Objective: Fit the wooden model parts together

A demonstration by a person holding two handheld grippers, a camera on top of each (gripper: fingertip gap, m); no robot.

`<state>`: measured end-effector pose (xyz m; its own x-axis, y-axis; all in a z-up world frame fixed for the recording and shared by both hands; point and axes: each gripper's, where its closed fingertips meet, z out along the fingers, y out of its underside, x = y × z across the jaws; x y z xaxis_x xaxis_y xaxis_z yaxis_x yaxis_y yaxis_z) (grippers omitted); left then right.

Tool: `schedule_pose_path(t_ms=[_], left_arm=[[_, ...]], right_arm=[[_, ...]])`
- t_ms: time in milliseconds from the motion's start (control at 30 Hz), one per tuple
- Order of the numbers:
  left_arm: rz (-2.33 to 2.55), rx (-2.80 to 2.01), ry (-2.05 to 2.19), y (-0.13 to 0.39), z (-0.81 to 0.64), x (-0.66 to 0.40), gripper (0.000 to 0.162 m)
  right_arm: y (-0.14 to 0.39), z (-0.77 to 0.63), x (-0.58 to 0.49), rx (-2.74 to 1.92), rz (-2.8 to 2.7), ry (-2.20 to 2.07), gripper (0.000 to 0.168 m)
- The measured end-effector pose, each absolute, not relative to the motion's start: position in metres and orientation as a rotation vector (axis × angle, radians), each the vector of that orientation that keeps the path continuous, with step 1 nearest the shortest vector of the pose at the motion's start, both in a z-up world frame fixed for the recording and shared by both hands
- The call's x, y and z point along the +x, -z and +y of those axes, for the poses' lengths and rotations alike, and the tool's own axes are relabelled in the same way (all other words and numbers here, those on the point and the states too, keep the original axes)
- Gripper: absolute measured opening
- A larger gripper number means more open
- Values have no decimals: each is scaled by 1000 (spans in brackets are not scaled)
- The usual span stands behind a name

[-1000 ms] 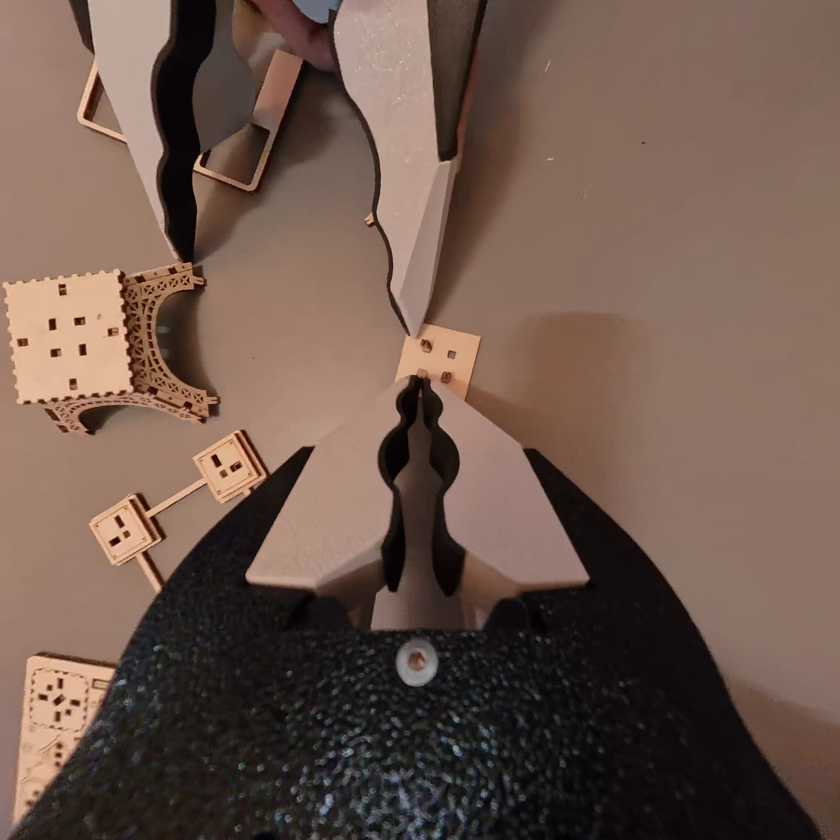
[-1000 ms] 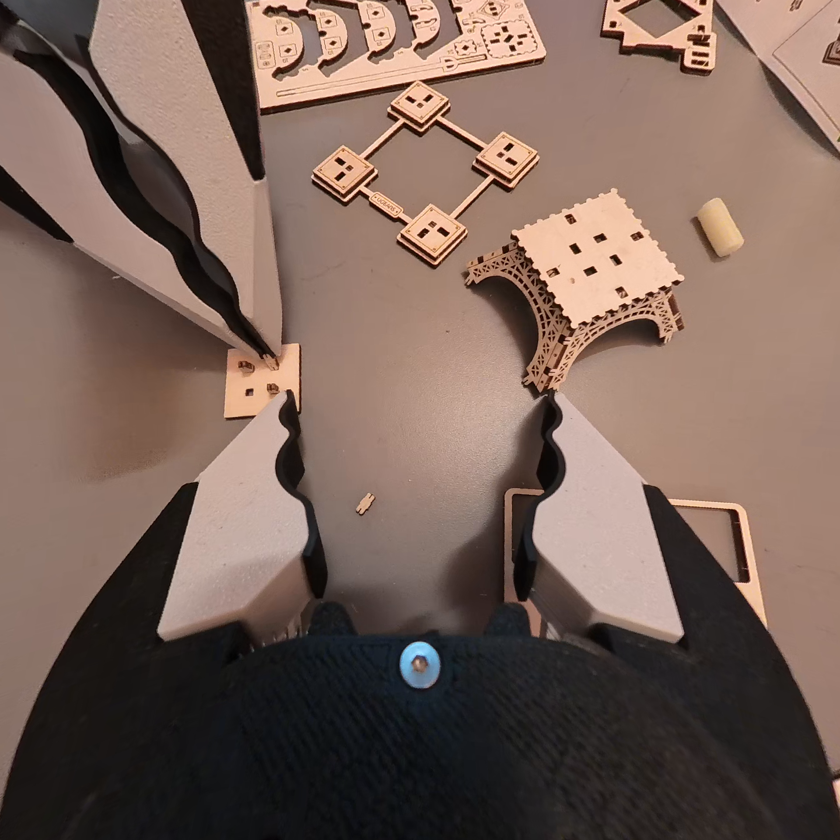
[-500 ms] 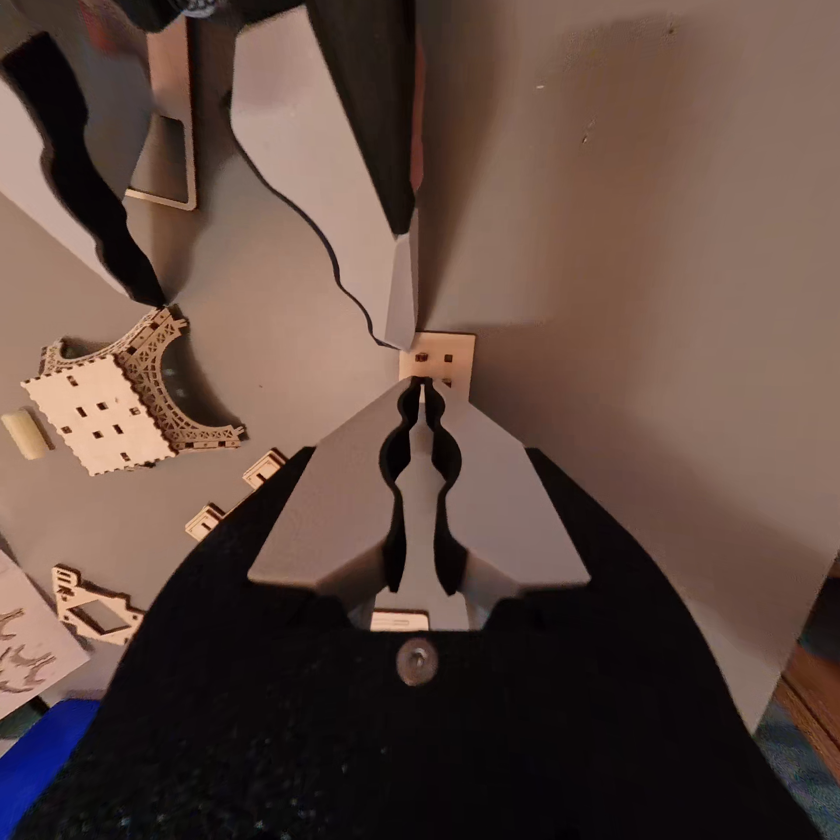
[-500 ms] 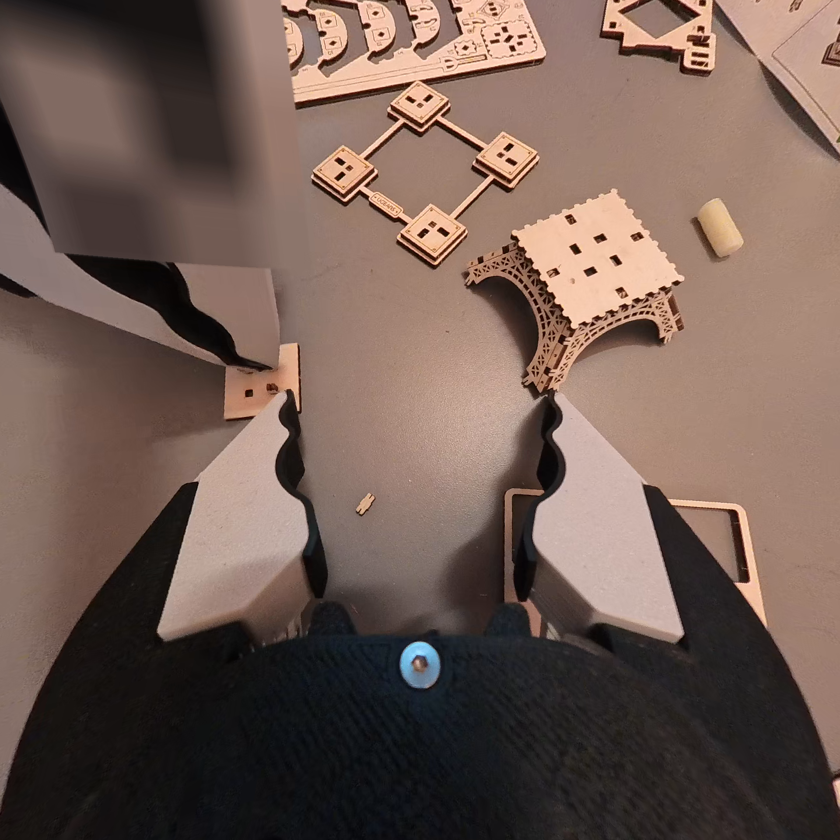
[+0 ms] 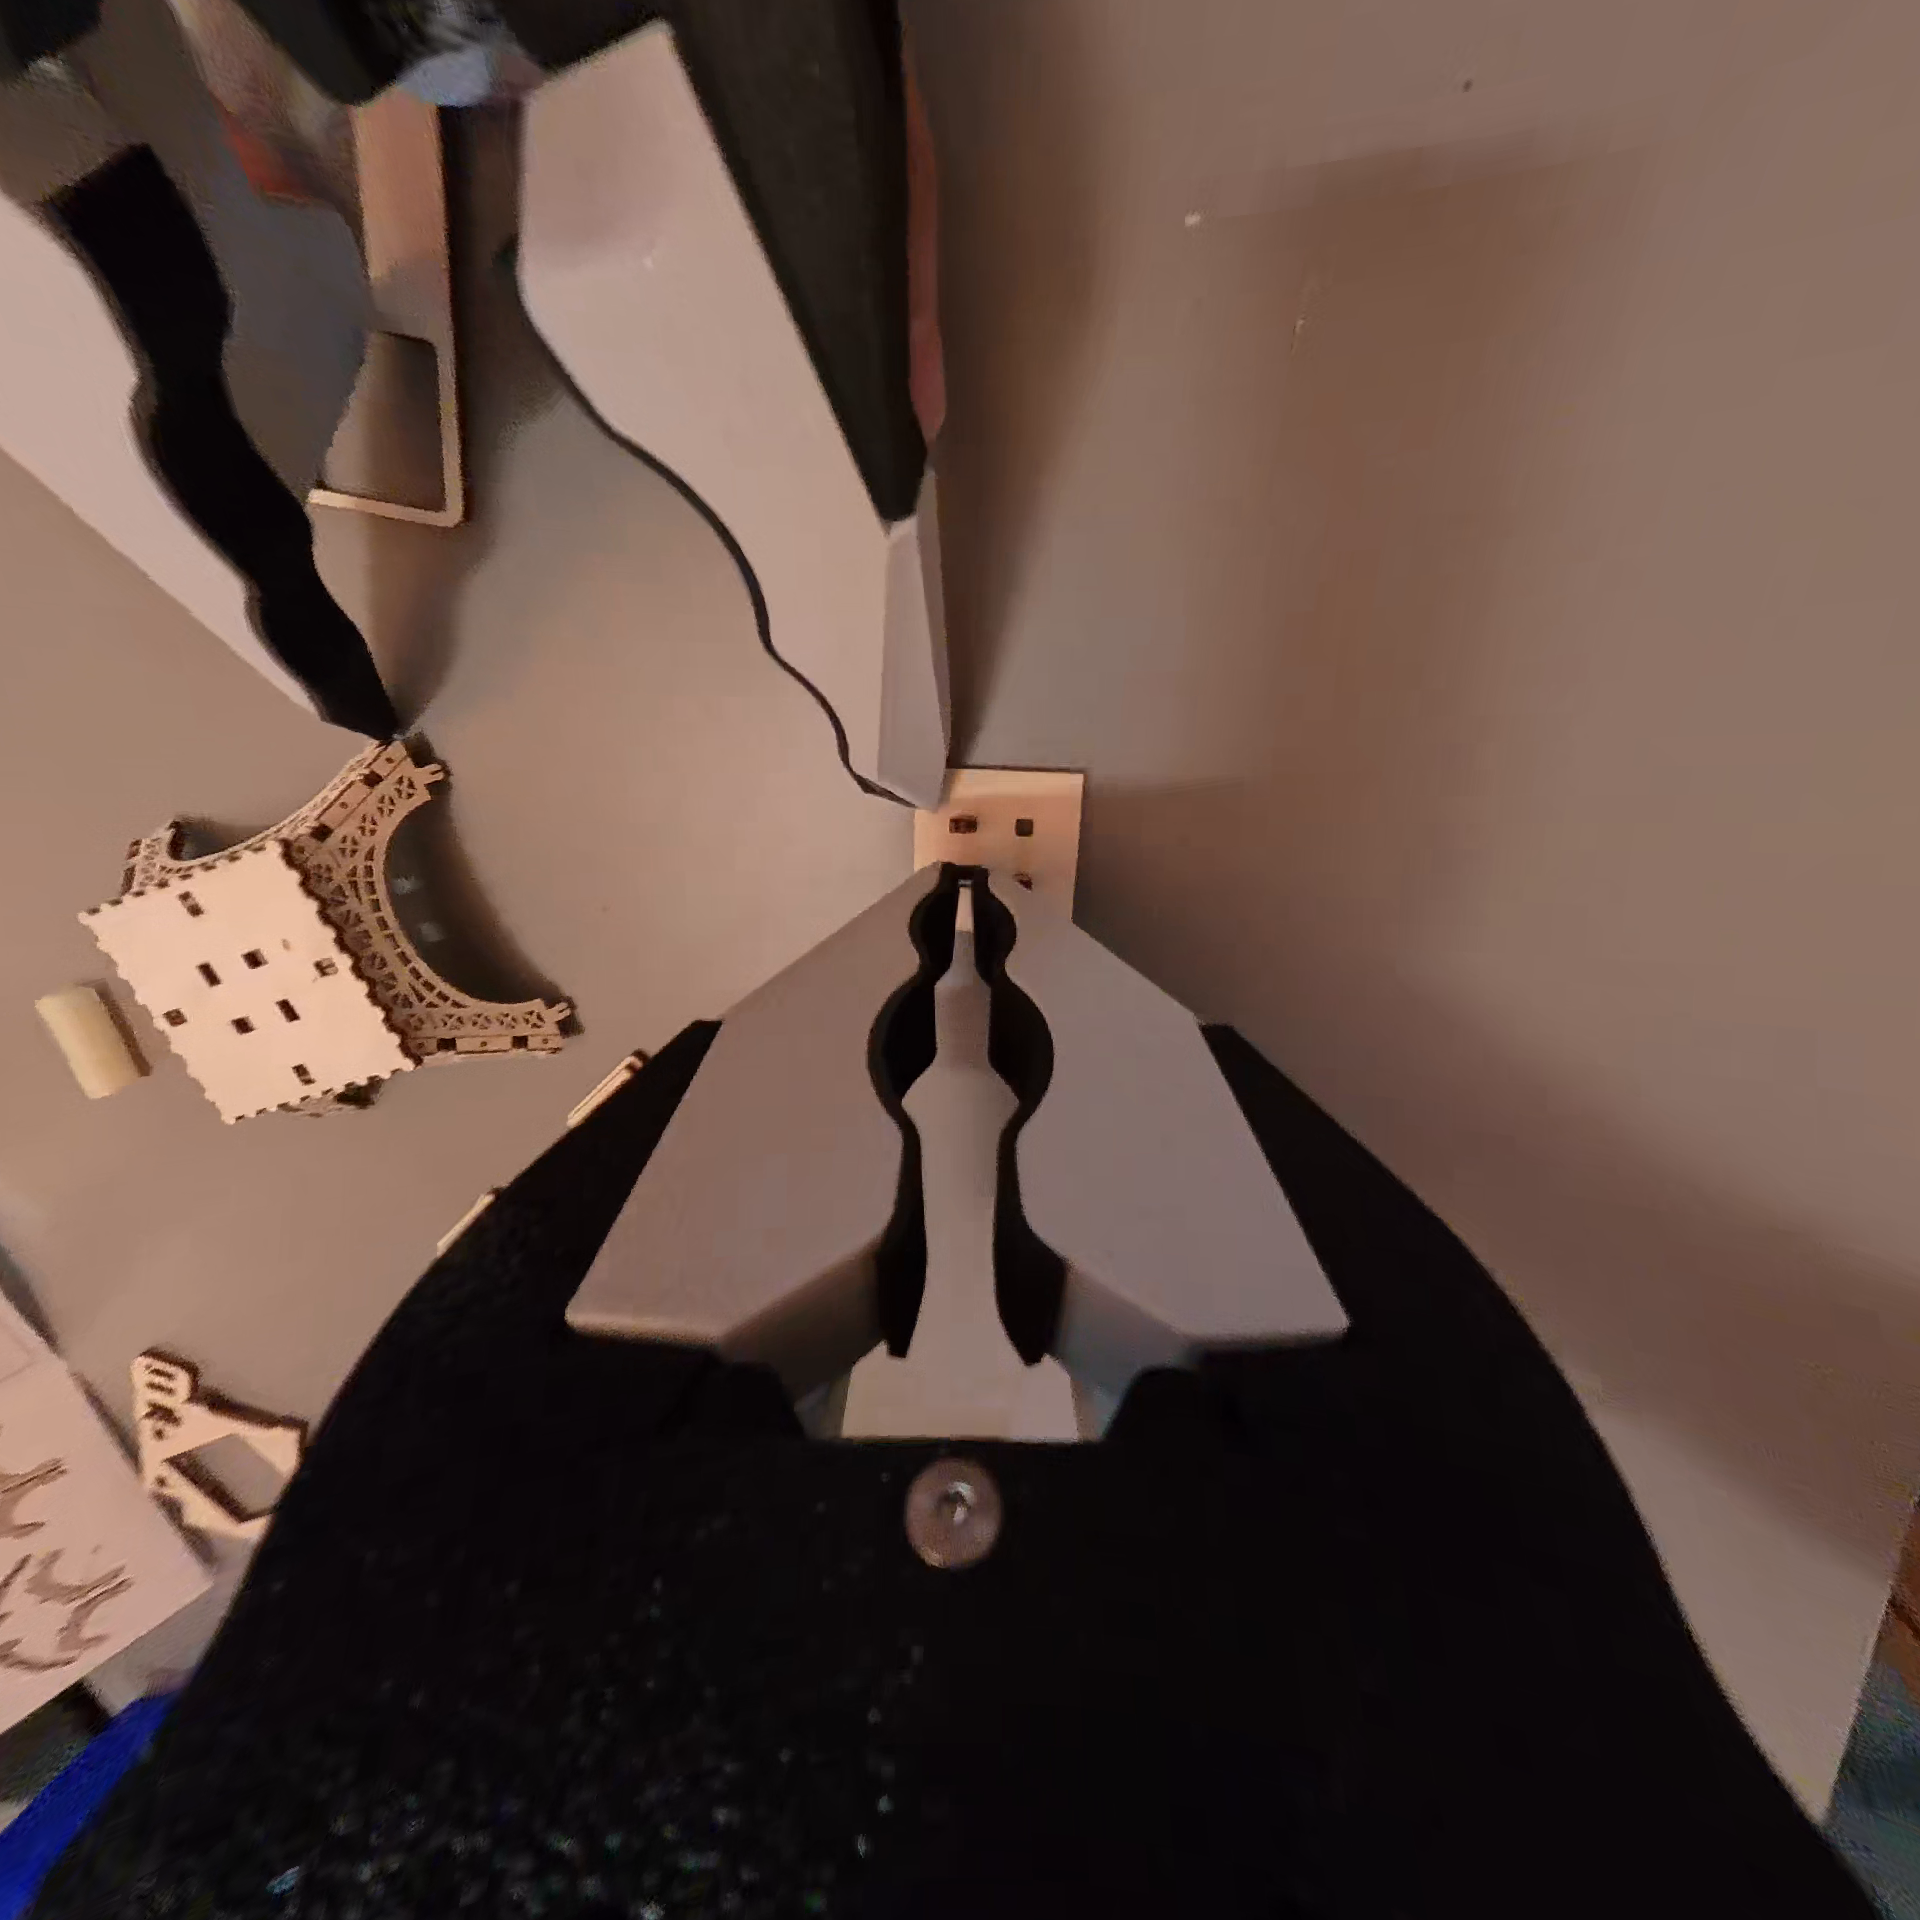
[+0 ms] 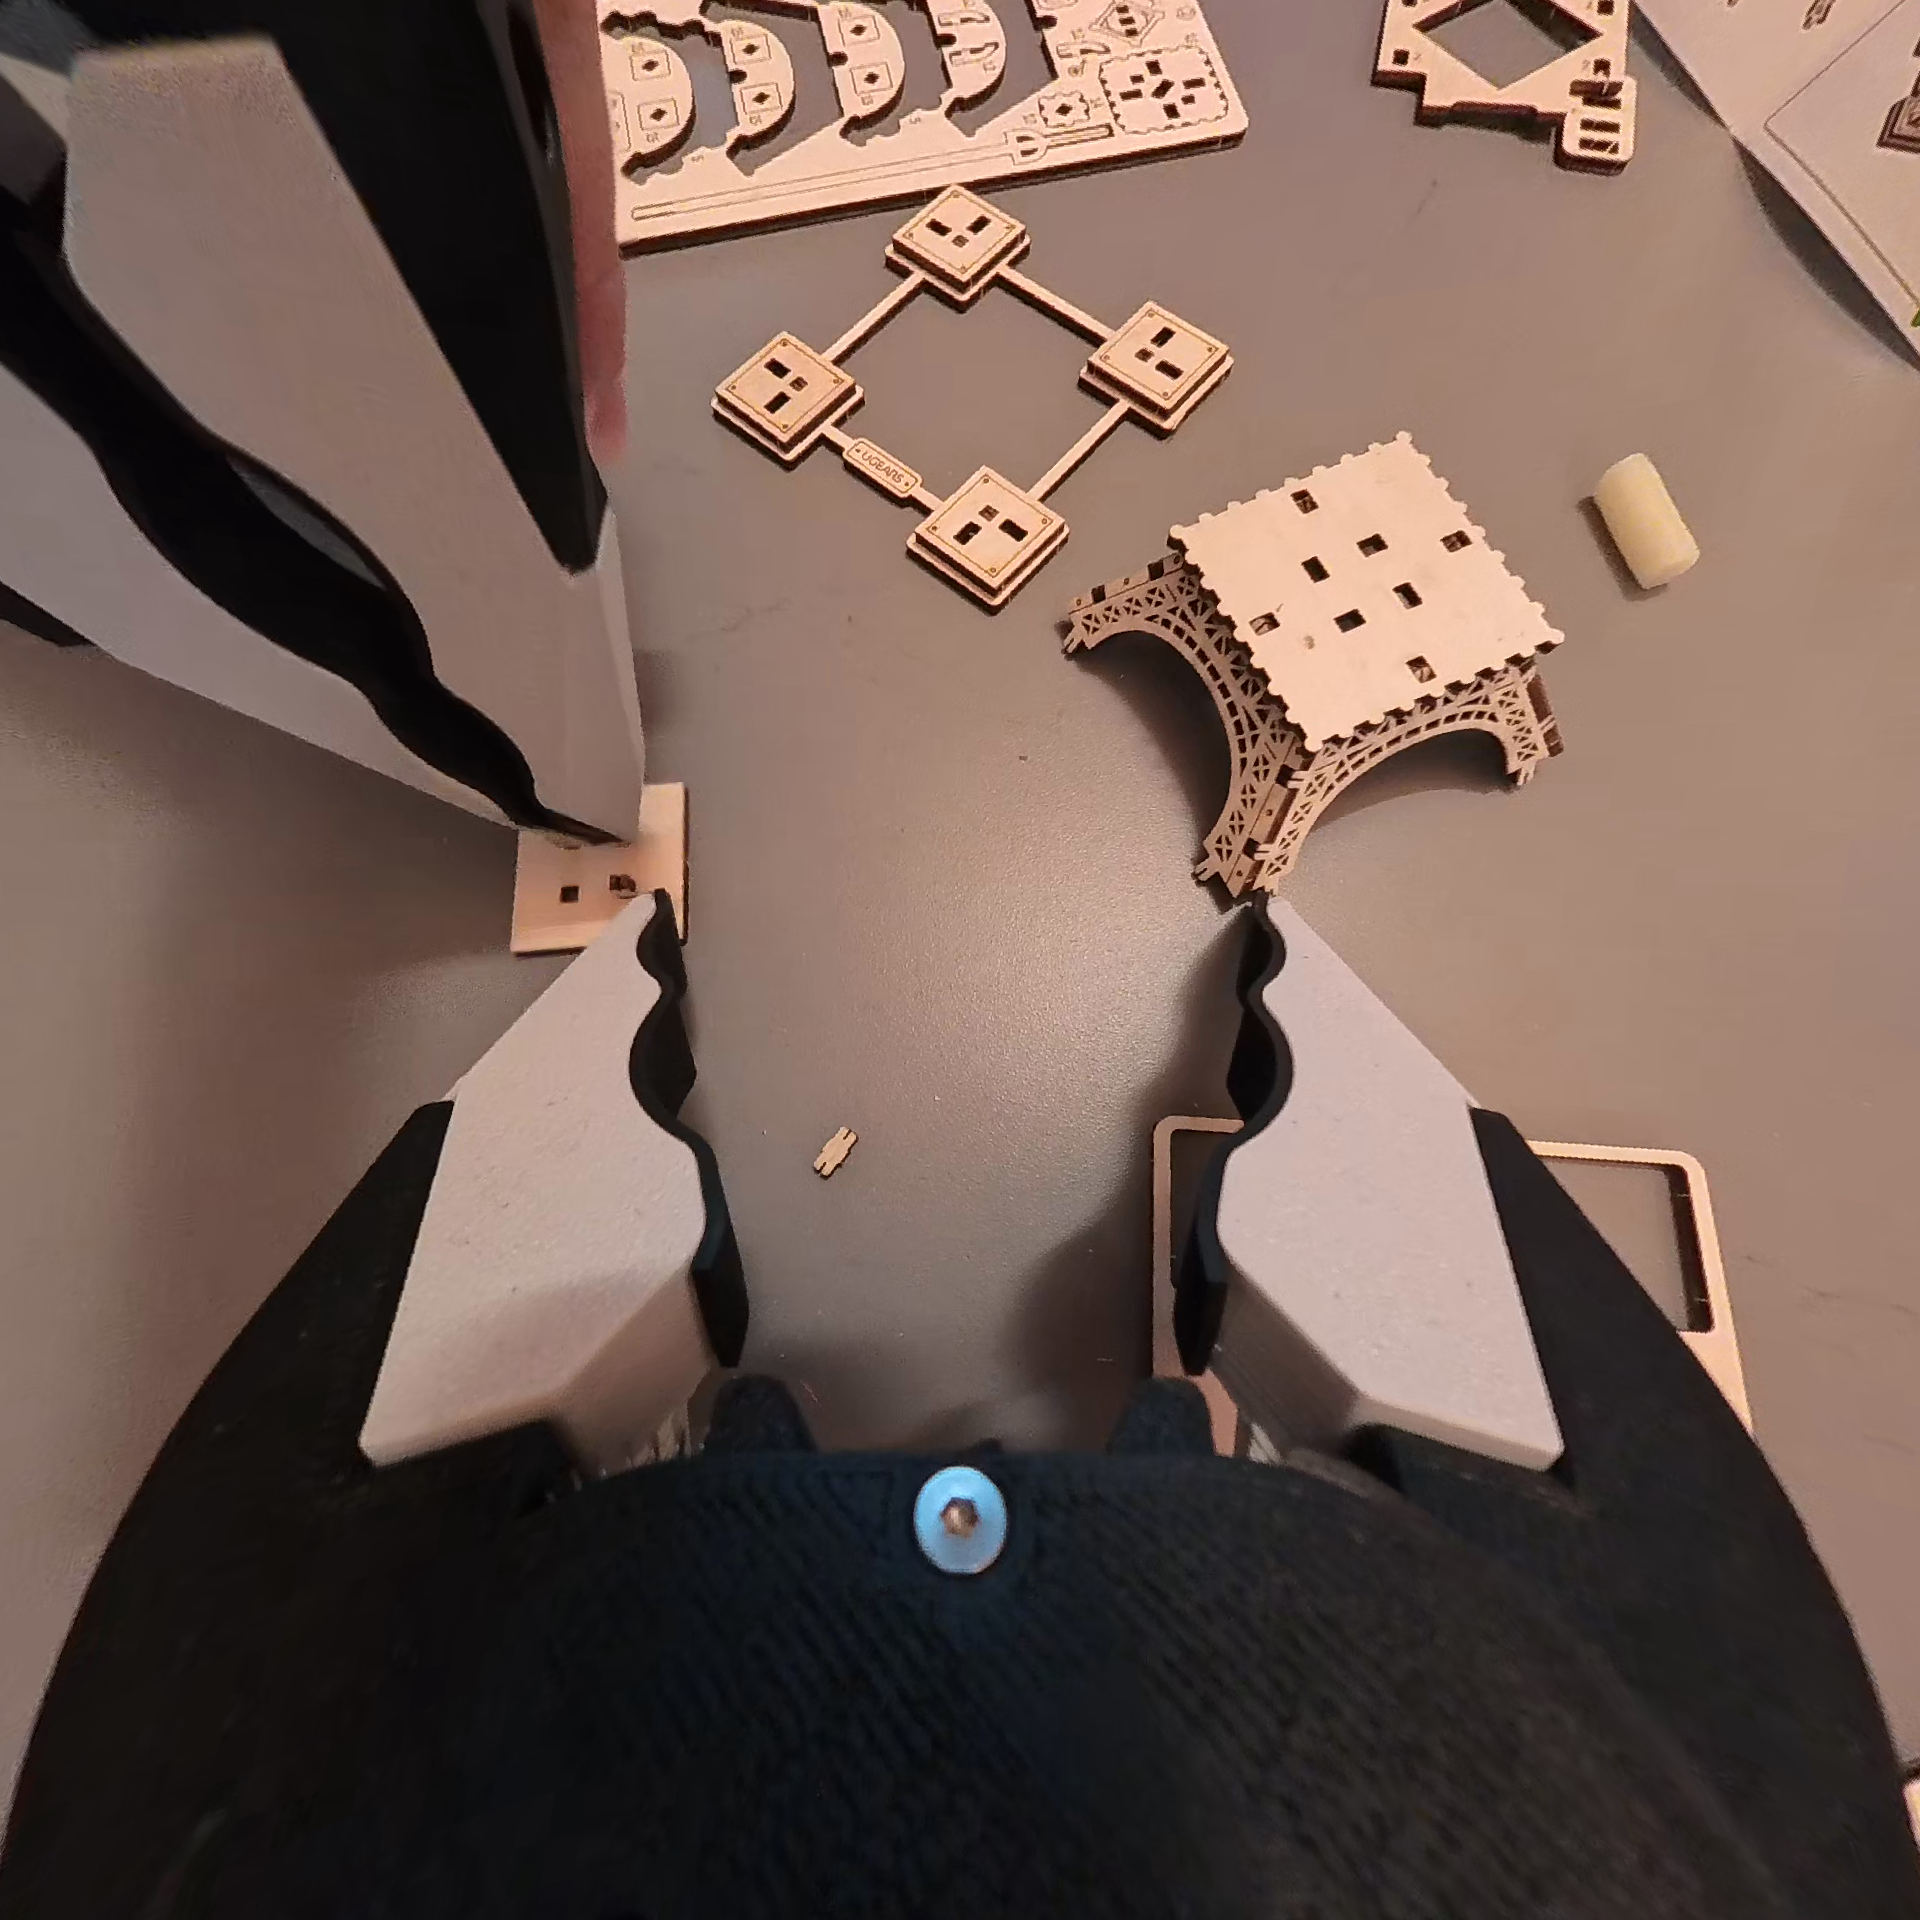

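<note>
A small square wooden plate [image 5: 1039, 821] with slots lies flat on the grey table [image 6: 935, 790]. My left gripper [image 5: 962, 875] is shut, its tips pressed down on the plate's near edge; I cannot tell whether a tiny peg sits between them. It enters the right wrist view [image 6: 577, 828] from the upper left, above the plate [image 6: 582, 904]. My right gripper [image 6: 961, 914] is open and empty. Its left fingertip [image 6: 649, 925] touches the plate's corner. Its right fingertip is next to the wooden tower base [image 6: 1351, 623], which also shows in the left wrist view [image 5: 281, 977].
A frame of four square pads [image 6: 971, 395] lies beyond the gripper. A parts sheet [image 6: 914, 114] and a cut-out piece [image 6: 1507, 83] lie at the far edge. A tiny connector [image 6: 834, 1153], an empty wooden frame [image 6: 1683, 1174] and a pale cylinder [image 6: 1647, 525] are nearby. To the pale cylinder [image 6: 1647, 525]: right tips about 11 centimeters, left tips about 20 centimeters. It is also in sight in the left wrist view [image 5: 81, 1035].
The left gripper has swung and tilted around the small plate while its shut tips stayed on it. The right gripper has not moved.
</note>
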<state>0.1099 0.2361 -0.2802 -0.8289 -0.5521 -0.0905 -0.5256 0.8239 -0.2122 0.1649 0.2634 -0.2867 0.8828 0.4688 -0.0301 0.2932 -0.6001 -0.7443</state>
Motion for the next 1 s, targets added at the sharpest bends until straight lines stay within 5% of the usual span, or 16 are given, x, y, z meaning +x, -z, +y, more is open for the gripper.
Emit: schedule_pose_path(t_ms=[1000], left_arm=[[2805,-866,502,281,237,109,0]], right_arm=[[287,264,165,-2253,-545,-284,105]])
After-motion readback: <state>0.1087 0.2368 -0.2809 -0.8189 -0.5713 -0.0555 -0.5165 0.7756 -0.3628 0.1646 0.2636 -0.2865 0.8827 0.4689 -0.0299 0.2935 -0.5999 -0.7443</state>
